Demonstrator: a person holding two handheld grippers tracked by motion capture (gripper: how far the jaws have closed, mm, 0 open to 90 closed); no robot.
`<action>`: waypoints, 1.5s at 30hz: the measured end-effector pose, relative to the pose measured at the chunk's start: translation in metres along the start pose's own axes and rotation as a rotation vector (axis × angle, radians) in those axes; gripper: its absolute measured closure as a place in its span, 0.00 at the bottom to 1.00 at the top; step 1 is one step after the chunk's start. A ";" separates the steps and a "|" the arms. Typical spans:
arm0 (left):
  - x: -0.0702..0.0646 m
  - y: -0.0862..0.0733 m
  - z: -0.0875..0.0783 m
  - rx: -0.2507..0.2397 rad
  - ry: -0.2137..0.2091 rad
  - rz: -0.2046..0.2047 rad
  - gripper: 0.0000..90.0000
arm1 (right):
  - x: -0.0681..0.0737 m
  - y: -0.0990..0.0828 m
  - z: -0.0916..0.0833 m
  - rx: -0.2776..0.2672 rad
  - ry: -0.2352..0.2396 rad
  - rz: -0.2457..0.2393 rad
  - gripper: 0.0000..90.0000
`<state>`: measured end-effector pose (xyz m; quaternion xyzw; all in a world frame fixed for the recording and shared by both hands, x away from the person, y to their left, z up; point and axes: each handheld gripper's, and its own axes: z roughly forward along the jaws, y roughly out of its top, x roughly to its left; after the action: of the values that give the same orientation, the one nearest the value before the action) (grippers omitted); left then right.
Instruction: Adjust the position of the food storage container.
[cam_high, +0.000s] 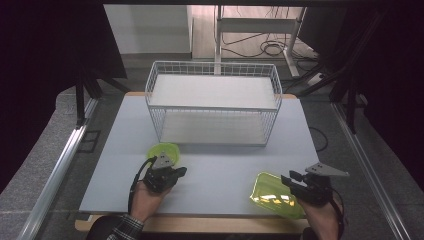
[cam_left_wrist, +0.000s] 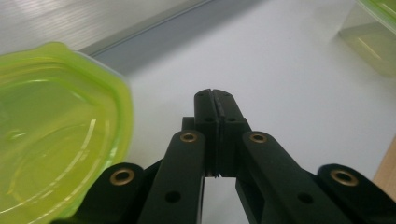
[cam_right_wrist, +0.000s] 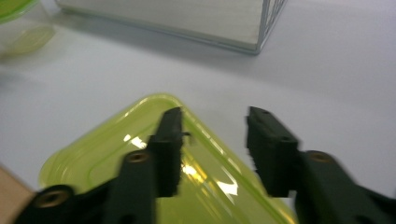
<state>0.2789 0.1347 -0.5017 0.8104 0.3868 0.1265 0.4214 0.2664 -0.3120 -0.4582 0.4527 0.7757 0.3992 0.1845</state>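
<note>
A round yellow-green plastic container (cam_high: 164, 150) lies on the grey table (cam_high: 220, 170) in front of the wire basket (cam_high: 212, 102). My left gripper (cam_high: 181, 172) hovers just behind its near right edge, jaws shut with nothing between them. In the left gripper view the shut gripper (cam_left_wrist: 215, 93) points past the container (cam_left_wrist: 56, 130), which lies to its left. A rectangular yellow-green tray (cam_high: 272, 195) lies at the front right. My right gripper (cam_right_wrist: 215, 121) stands open over the corner of the tray (cam_right_wrist: 140, 144), one jaw inside the rim and one outside, pads not touching it.
The white wire basket (cam_right_wrist: 187, 18) with a pale shelf stands at the middle back of the table. The table's wooden front edge (cam_high: 200, 224) runs just below both hands. The rectangular tray (cam_left_wrist: 378, 32) shows far off in the left gripper view.
</note>
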 end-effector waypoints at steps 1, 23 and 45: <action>0.000 0.000 0.000 0.000 0.000 0.000 1.00 | 0.000 0.000 0.000 0.000 0.000 0.000 0.73; -0.035 0.002 0.010 0.016 -0.112 0.063 1.00 | -0.012 -0.051 -0.042 0.111 -0.003 0.072 0.99; -0.028 -0.001 0.008 0.033 -0.113 0.061 0.98 | 0.030 0.013 0.050 0.138 0.111 -0.062 0.99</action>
<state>0.2640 0.1094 -0.5038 0.8346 0.3394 0.0869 0.4251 0.2900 -0.2609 -0.4764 0.4172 0.8239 0.3636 0.1217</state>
